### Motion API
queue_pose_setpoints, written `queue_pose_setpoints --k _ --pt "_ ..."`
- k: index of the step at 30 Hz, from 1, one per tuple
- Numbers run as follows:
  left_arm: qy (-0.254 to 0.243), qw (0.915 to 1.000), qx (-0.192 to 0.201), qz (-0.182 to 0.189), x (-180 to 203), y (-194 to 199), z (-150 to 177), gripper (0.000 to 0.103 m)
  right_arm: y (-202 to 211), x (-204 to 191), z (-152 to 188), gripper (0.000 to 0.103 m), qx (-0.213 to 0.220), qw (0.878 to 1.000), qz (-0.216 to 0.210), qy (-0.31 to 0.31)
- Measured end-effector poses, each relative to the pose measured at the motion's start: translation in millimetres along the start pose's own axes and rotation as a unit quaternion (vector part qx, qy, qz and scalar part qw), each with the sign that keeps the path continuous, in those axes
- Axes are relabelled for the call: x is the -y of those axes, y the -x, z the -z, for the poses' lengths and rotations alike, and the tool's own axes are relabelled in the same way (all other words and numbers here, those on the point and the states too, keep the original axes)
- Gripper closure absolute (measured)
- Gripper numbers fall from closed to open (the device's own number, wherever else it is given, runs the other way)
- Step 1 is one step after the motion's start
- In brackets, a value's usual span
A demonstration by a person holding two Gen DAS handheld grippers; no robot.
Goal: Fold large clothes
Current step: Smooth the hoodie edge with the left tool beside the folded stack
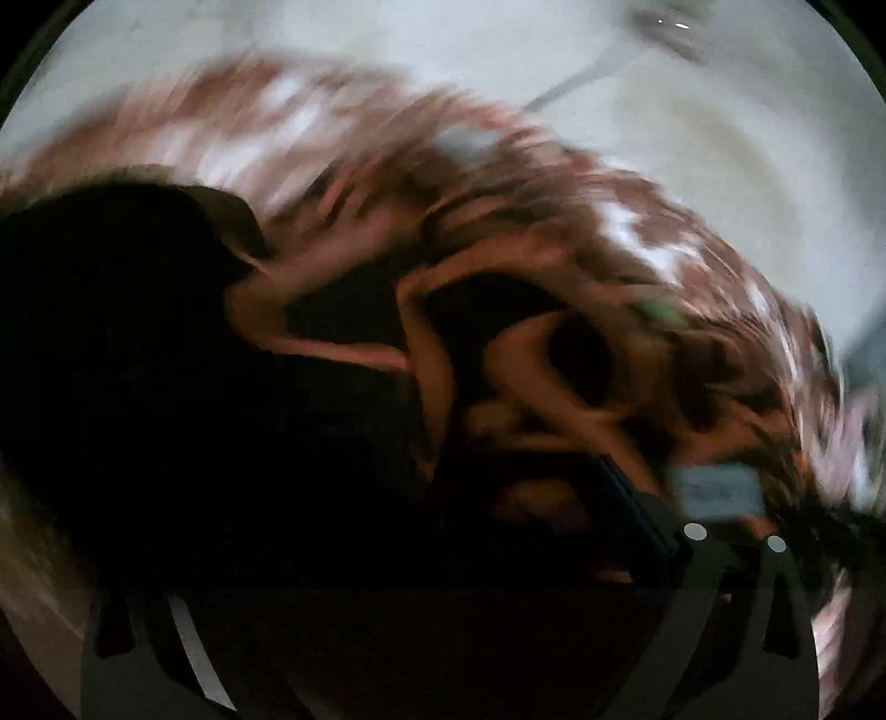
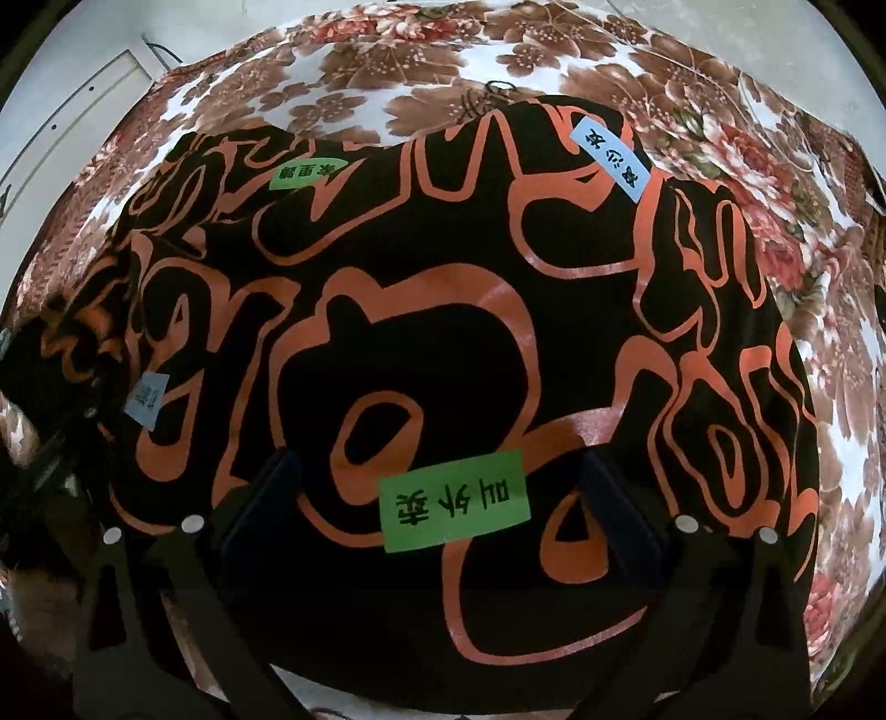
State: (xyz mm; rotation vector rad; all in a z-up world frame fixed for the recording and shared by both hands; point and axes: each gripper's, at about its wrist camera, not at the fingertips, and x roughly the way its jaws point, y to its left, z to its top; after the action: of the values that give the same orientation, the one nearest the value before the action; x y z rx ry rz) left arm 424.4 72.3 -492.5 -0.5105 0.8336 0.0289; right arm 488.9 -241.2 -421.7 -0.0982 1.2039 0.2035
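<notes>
My right gripper [image 2: 437,498] hangs wide open over the black-and-orange garment [image 2: 443,332] on the floral bedspread [image 2: 387,61]; left gripper [image 1: 443,526] blurred, I cannot tell its state.

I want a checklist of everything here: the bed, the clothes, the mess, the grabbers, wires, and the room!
Surface: floral blanket, brown and red flowers on white.
Job's things: black garment with orange pattern, spread on the blanket; green label and blue label on it.
Clutter: nothing seen.
Grippers: right gripper open over the garment; left gripper view blurred and dark, state unclear.
Cables: a thin dark line at the far wall, perhaps a wire.
Surroundings: pale wall.
</notes>
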Motion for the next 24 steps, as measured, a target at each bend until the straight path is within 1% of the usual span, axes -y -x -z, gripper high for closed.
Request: queue_pose_setpoints --k 1,2,3,4,5,6,7,8,9,10,11,12,13,14,15,16,18,19,20,21,22,24 --pt "0.031 0.9992 0.006 0.025 -11.3 2.2 0.1 0.005 0.5 0.4 -0.8 0.005 -0.002 1.000 -0.001 -0.001" --pt "0.043 0.9986 0.010 0.029 -14.7 3.5 -1.4 0.006 0.6 0.8 -1.1 0.005 -0.004 1.000 -0.002 -0.002" --pt "0.046 0.9987 0.012 0.020 -12.3 3.4 -3.2 0.006 0.7 0.9 -1.1 0.005 -0.004 1.000 -0.002 -0.002" --pt "0.053 0.9983 0.018 0.019 -10.0 4.1 -5.8 0.007 0.8 1.0 -1.1 0.005 -0.004 1.000 -0.002 -0.001" --pt "0.067 0.9969 0.025 0.032 -10.2 5.7 -9.2 0.007 1.0 1.2 -1.3 0.005 -0.003 1.000 -0.002 0.000" --pt "0.089 0.9937 0.034 0.060 -12.7 6.6 -15.5 0.007 1.0 1.3 -1.4 0.005 -0.003 1.000 -0.002 0.000" --pt "0.104 0.9907 0.036 0.080 -16.7 5.1 -20.2 0.007 0.9 1.5 -1.3 0.005 -0.004 1.000 -0.002 -0.002" --pt "0.108 0.9888 0.035 0.097 -19.5 2.3 -24.5 0.007 2.1 2.0 -1.8 0.005 -0.005 1.000 -0.002 -0.005" --pt "0.101 0.9887 0.031 0.106 -22.6 -1.1 -25.0 0.009 2.9 2.3 -2.3 0.005 -0.004 1.000 -0.002 -0.008" --pt "0.094 0.9891 0.026 0.110 -26.6 -2.3 -22.4 0.014 5.2 2.6 -3.4 0.005 -0.004 1.000 -0.001 -0.013" --pt "0.090 0.9901 0.021 0.106 -28.4 -4.9 -19.8 0.034 11.5 1.5 -5.5 0.005 0.005 1.000 -0.005 -0.017" --pt "0.081 0.9928 0.012 0.087 -36.9 -2.9 -15.3 0.061 18.4 -0.5 -7.3 0.005 0.018 1.000 -0.010 -0.017" --pt "0.086 0.9919 0.005 0.094 -39.4 -4.8 -15.6 0.068 25.8 -3.7 -9.2 0.005 0.031 0.999 -0.012 -0.015" --pt "0.097 0.9886 -0.003 0.115 -44.9 -2.5 -14.8 0.079 36.3 -8.7 -11.5 0.005 0.054 0.998 -0.019 -0.012" --pt "0.098 0.9868 -0.007 0.128 -45.8 3.3 -17.6 0.081 41.6 -12.6 -12.7 0.005 0.066 0.997 -0.026 -0.009" --pt "0.081 0.9891 -0.004 0.123 -38.8 12.2 -22.7 0.084 43.7 -21.4 -14.6 0.005 0.070 0.997 -0.033 0.001" --pt "0.049 0.9912 0.013 0.122 -19.0 33.4 -32.6 0.084 32.8 -37.6 -16.6 0.005 0.049 0.998 -0.040 0.027" --pt "0.038 0.9915 0.019 0.123 -10.0 41.4 -37.2 0.084 28.4 -42.6 -16.7 0.005 0.045 0.998 -0.040 0.034" --pt "0.035 0.9921 0.022 0.119 -4.3 45.5 -40.2 0.084 18.1 -50.6 -15.2 0.005 0.038 0.997 -0.033 0.053" --pt "0.037 0.9928 0.024 0.111 0.2 47.1 -42.0 0.084 3.0 -57.0 -12.8 0.005 0.018 0.997 -0.019 0.076" --pt "0.040 0.9935 0.021 0.104 2.3 43.5 -44.7 0.084 -6.8 -57.9 -11.6 0.005 0.007 0.996 -0.016 0.083" --pt "0.038 0.9958 0.018 0.082 4.1 38.5 -43.7 0.084 -19.3 -55.4 -9.7 0.004 0.002 0.997 -0.022 0.070"
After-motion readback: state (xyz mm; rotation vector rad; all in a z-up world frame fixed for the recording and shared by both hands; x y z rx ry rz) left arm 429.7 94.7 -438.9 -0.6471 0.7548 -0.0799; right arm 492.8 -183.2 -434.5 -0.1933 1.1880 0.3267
